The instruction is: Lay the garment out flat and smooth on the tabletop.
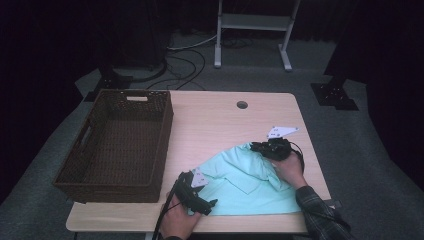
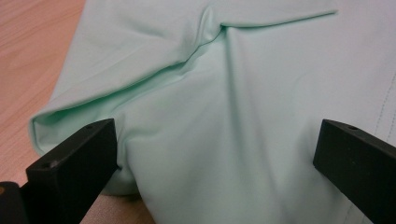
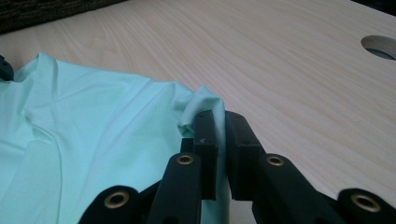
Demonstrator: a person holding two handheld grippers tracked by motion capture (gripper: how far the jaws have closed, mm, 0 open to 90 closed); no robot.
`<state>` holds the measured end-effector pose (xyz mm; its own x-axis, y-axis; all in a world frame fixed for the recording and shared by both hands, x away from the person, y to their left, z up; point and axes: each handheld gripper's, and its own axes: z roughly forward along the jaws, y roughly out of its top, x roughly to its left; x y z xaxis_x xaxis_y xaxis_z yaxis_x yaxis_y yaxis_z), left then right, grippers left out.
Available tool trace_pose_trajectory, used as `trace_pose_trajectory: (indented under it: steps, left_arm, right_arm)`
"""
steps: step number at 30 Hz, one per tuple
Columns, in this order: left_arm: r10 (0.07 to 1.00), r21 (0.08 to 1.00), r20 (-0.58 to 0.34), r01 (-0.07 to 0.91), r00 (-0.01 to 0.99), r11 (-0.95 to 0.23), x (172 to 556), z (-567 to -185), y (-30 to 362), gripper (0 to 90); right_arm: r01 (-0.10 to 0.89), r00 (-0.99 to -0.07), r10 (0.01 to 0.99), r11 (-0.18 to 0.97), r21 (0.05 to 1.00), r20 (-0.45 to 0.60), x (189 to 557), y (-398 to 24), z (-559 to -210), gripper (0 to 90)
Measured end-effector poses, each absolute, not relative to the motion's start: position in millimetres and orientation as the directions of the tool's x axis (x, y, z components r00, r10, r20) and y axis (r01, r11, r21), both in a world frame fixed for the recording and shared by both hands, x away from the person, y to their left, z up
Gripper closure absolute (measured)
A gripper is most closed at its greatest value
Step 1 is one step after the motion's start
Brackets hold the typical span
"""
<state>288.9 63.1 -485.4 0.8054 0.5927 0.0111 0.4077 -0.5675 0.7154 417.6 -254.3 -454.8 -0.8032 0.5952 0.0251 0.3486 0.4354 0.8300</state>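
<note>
Pinching the mint shirt [image 3: 93, 126] edge, right tongs [image 3: 219, 140]; left tongs [image 2: 210, 154] spread over it.

Right hand-held gripper [image 3: 219, 140]: bottom centre, jaws pinched on cloth edge.
Mint garment [image 3: 93, 130]: left half, rumpled.
Worktop [image 3: 280, 60]: pale wood, hole [image 3: 380, 47] upper right.

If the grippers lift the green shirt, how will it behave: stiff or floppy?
Probably floppy: the shirt already lies in soft folds, and its edge bunches between the right gripper fingers. Likely light, being thin cloth. It may slide easily on the smooth table.
</note>
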Motion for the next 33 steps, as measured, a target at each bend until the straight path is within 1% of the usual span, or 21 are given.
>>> trace_pose_trajectory:
  steps: [12,27,31,32,33]
  left_arm:
    - [0.594,0.715,0.011,0.409,0.804,-0.567,289.0,-485.4,62.8,0.0]
    - [0.594,0.715,0.011,0.409,0.804,-0.567,289.0,-485.5,62.8,0.0]
    - [0.599,0.716,0.011,0.412,0.801,-0.564,289.1,-485.6,62.0,0.0]
    - [0.599,0.716,0.011,0.413,0.801,-0.564,289.0,-485.6,62.0,0.0]
    - [0.599,0.716,0.01,0.413,0.8,-0.563,289.0,-485.6,62.0,0.0]
  right_arm:
    - [0.363,-0.793,0.609,0.449,0.816,0.018,429.4,-258.2,-456.9,83.8]
    - [0.395,-0.782,0.623,0.499,0.772,-0.003,459.9,-256.8,-460.5,83.7]
    - [0.411,-0.774,0.634,0.496,0.765,0.004,466.4,-256.7,-463.5,83.5]
    - [0.412,-0.774,0.633,0.498,0.763,0.004,467.4,-256.4,-464.2,83.3]
    - [0.411,-0.775,0.632,0.498,0.763,0.005,467.8,-255.8,-464.9,81.0]
